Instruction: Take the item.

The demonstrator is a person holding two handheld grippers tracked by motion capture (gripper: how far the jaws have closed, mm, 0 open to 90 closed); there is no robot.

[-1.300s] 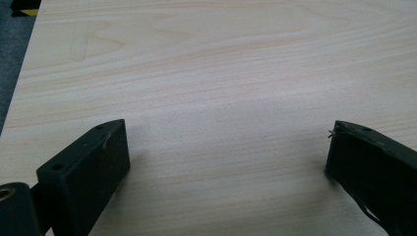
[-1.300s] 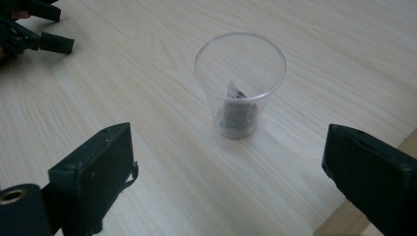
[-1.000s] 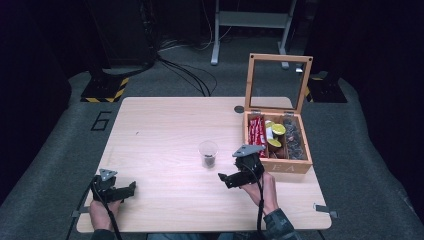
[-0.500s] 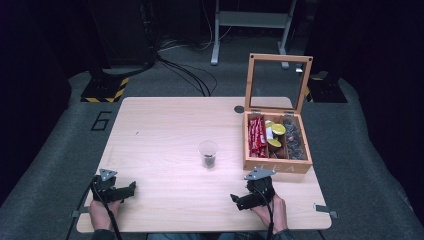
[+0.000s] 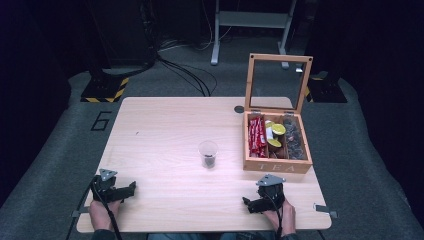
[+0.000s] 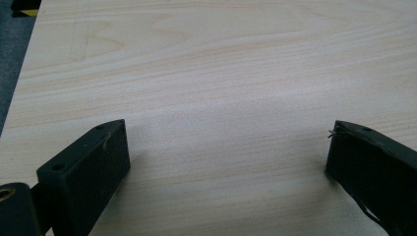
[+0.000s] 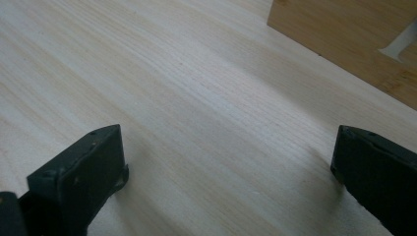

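A clear plastic cup (image 5: 208, 153) with something dark at its bottom stands upright near the middle of the wooden table (image 5: 165, 130). To its right sits an open wooden tea box (image 5: 276, 164) holding red packets (image 5: 257, 135), yellow-lidded pods (image 5: 275, 134) and dark pieces (image 5: 294, 138). My left gripper (image 5: 131, 189) rests low at the table's front left corner, open and holding nothing (image 6: 223, 147). At the front right my right gripper (image 5: 247, 203) is open too, with bare wood between its jaws (image 7: 226, 152). The tea box's front wall (image 7: 354, 44) lies ahead of it.
The box's glass lid (image 5: 277, 82) stands upright behind it. A small dark round hole (image 5: 239, 109) marks the table's far edge. Cables (image 5: 185, 75), a metal stand (image 5: 250, 35) and a yellow-striped base (image 5: 105, 89) lie on the grey floor beyond.
My right gripper has drawn back from beside the cup and tea box to the table's front right edge. The left gripper has stayed put.
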